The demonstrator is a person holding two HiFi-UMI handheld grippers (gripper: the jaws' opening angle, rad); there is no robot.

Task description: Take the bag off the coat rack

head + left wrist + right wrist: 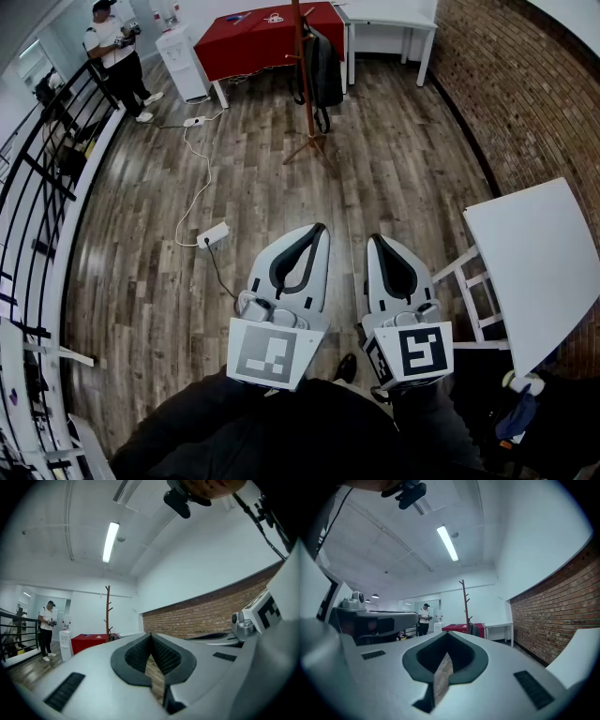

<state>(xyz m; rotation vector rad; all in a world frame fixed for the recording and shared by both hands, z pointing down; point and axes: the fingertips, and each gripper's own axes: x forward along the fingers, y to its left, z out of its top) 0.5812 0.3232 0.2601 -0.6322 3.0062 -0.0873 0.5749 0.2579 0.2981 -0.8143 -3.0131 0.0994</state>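
A dark grey bag (324, 67) hangs on a tall wooden coat rack (304, 84) far across the room, in front of a red-covered table. Both grippers are held close to my body, well short of the rack, pointing level towards it. My left gripper (322, 228) is shut with nothing between its jaws. Beside it, my right gripper (372, 239) is also shut and empty. The right gripper view shows the rack (465, 604) and the bag (474, 630) small in the distance, beyond its closed tips (447, 633). The left gripper view shows the rack (108, 611) past its closed tips (151, 634).
A white table (539, 267) stands close on my right by the brick wall (525, 84). A power strip (214, 234) and its cable lie on the wood floor ahead left. A black railing (37, 187) runs along the left. A person (117, 56) stands near a water dispenser (183, 61).
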